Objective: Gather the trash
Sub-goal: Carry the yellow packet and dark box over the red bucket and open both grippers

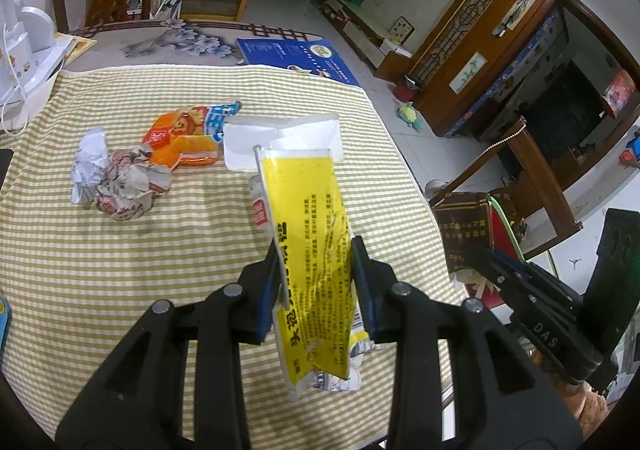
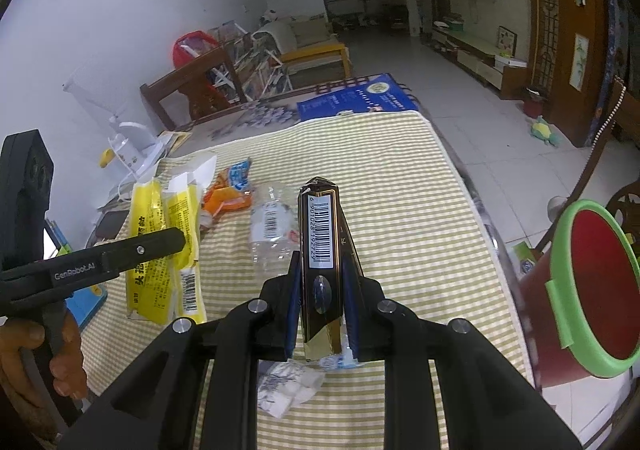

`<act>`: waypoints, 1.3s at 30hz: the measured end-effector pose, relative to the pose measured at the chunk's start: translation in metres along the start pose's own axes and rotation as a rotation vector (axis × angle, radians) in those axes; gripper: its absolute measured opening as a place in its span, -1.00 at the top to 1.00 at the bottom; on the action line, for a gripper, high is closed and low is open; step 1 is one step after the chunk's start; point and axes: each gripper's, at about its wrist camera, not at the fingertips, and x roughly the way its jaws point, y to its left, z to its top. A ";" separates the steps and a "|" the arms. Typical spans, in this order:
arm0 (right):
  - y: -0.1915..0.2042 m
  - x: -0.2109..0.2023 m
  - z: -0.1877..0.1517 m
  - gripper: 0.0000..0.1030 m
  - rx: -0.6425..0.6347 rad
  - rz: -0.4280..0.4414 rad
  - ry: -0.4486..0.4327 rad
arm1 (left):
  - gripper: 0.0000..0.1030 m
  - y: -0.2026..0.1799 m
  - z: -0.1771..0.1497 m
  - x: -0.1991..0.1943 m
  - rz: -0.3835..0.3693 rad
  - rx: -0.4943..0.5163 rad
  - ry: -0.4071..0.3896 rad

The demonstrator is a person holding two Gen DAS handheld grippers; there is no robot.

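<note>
Left claw (image 1: 314,270) pinching yellow wrapper (image 1: 310,242), right claw (image 2: 320,282) pinching dark carton (image 2: 324,250); red bin (image 2: 592,290) clearest from right wrist.

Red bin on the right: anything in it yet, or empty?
Cannot tell fully. The red bin tilts its mouth toward the right wrist camera; the visible inside is bare red, but its bottom is out of sight.

Both grippers were matte black, with triangular cut-outs in their arms and 4 round silver screws apiece. The left gripper (image 1: 314,274) carried blue finger pads (image 1: 267,294) and white "GenRobot.AI" lettering; the right gripper (image 2: 320,290) matched. Bare skin showed on the left hand (image 2: 60,362).
</note>
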 end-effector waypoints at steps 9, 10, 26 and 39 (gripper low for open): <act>-0.028 -0.005 0.001 0.65 0.025 -0.016 0.000 | 0.37 -0.021 0.003 0.014 -0.003 0.015 0.013; -0.030 -0.005 0.002 0.65 0.026 -0.017 0.000 | 0.37 -0.024 0.004 0.015 -0.002 0.015 0.014; -0.085 -0.015 0.019 0.65 0.026 -0.016 -0.030 | 0.37 -0.074 0.011 0.034 0.007 0.027 -0.012; -0.133 -0.032 0.024 0.65 0.049 -0.004 -0.065 | 0.37 -0.127 0.016 0.048 0.019 0.066 -0.030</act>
